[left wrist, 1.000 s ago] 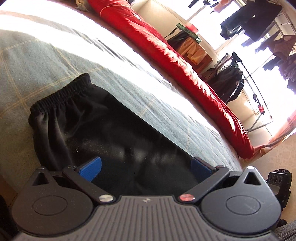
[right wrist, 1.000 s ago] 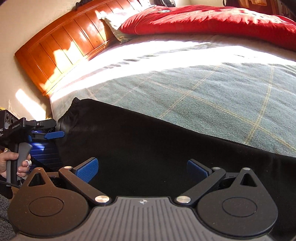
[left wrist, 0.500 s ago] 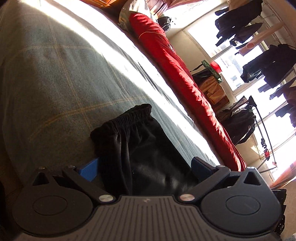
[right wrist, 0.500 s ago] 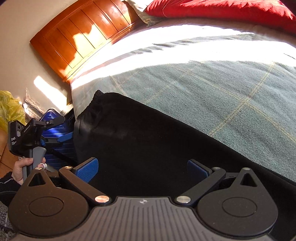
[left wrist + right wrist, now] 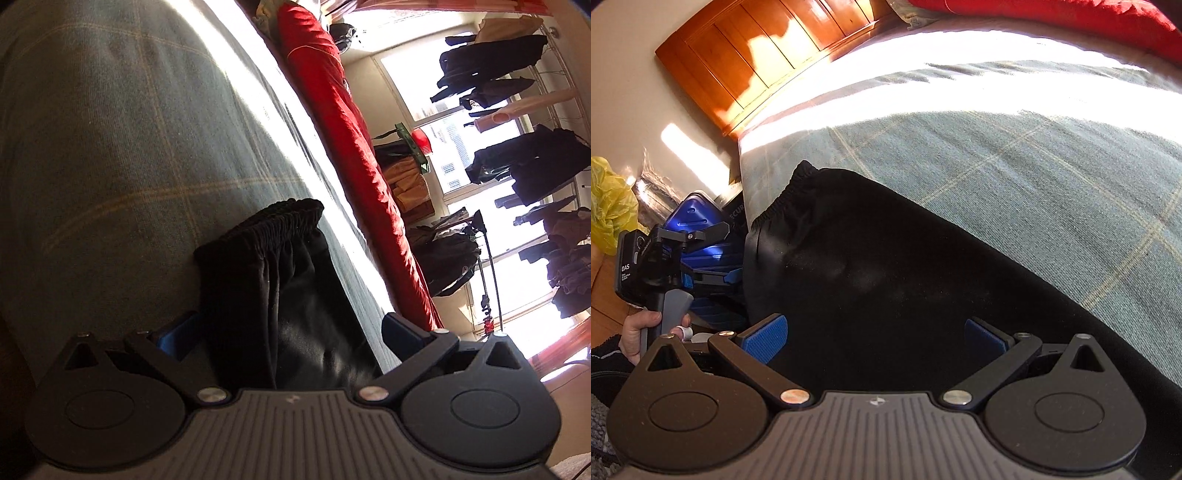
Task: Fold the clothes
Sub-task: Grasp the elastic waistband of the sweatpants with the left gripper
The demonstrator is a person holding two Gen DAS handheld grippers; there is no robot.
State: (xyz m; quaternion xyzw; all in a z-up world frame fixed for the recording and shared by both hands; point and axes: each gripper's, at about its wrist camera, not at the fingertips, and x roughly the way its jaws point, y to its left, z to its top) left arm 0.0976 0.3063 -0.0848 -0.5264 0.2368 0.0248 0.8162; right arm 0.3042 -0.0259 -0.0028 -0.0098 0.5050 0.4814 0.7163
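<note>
Trousers [image 5: 886, 258] lengthwise along bed [image 5: 1052, 177] edge | waistband [image 5: 273, 221] ahead of left gripper [image 5: 284, 328], spread wide | right gripper [image 5: 875, 332] spread wide over mid-leg, grasping nothing

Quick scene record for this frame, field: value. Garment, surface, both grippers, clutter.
garment: black pants, elastic waistband bunched, lying along the bed edge
surface: green plaid blanket
left gripper: jaws open, straddling the waistband end
right gripper: jaws open, over the pants, nothing gripped
behind: red duvet, wooden headboard
floor side: blue suitcase, yellow bag
</note>
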